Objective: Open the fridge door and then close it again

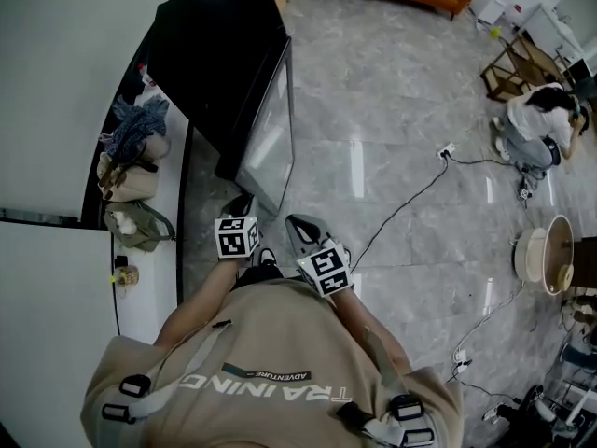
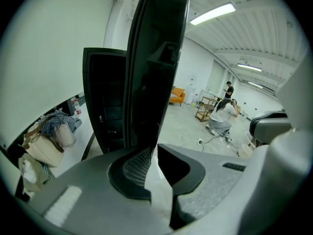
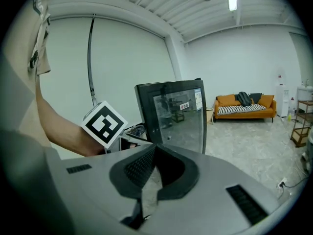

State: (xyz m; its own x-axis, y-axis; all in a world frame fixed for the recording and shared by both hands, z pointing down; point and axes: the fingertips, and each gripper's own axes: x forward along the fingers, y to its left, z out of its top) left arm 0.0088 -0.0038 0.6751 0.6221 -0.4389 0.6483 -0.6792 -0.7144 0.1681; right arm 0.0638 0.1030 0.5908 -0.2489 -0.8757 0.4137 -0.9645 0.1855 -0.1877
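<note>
The black fridge (image 1: pixel 215 54) stands against the white wall with its glass door (image 1: pixel 270 129) swung open toward me. My left gripper (image 1: pixel 241 202) is at the door's free edge near the floor. In the left gripper view the door (image 2: pixel 156 72) rises edge-on just beyond the shut jaws of the left gripper (image 2: pixel 154 148), and the open cabinet (image 2: pixel 105 97) stands behind it. My right gripper (image 1: pixel 300 224) hovers to the right of the door, holding nothing. In the right gripper view the right gripper (image 3: pixel 155 148) is shut and faces the glass door (image 3: pixel 178 116).
Bags and clothes (image 1: pixel 131 180) lie on the white ledge left of the fridge. A cable (image 1: pixel 410 203) runs across the tiled floor to a power strip. A person (image 1: pixel 536 124) crouches at the far right. An orange sofa (image 3: pixel 244 106) stands at the back.
</note>
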